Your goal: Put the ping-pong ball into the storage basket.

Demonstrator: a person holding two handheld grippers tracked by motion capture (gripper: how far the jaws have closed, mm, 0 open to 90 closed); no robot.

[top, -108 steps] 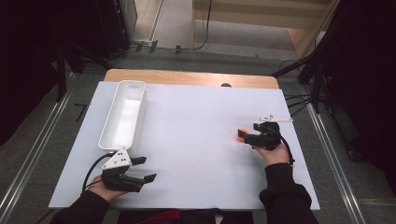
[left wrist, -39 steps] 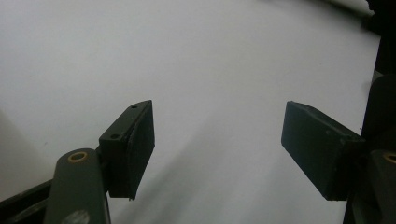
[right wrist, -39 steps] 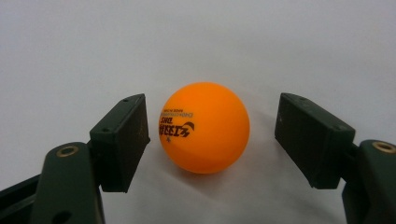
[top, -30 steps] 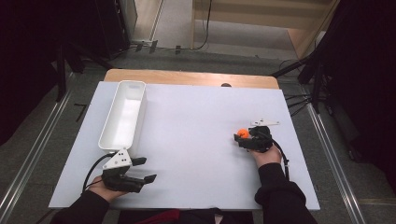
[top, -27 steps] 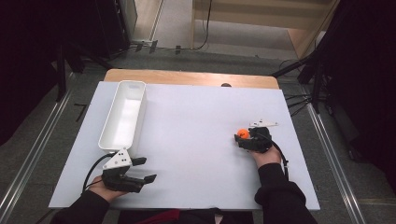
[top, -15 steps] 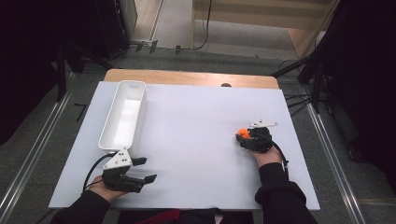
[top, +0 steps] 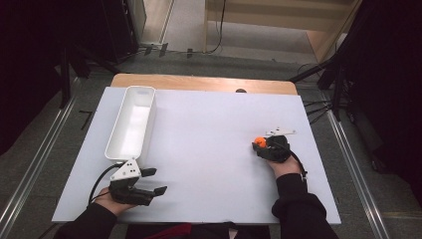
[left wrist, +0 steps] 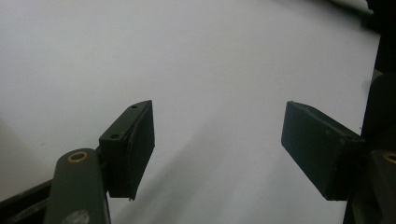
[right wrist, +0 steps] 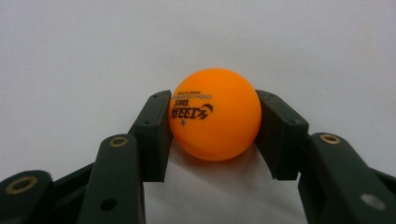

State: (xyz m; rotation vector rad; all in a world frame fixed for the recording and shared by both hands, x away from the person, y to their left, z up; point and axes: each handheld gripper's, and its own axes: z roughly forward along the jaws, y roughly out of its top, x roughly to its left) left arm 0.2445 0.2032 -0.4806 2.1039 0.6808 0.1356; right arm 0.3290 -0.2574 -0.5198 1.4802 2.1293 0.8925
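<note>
Since the earlier frame the right gripper [top: 263,145] has drawn toward the person at the table's [top: 209,129] right edge, its jaws just closed onto the orange ball [right wrist: 214,113], pads pressing both sides. White bin [top: 131,123] lies along the left edge. Left gripper [left wrist: 217,140], near corner, gapes empty.
</note>
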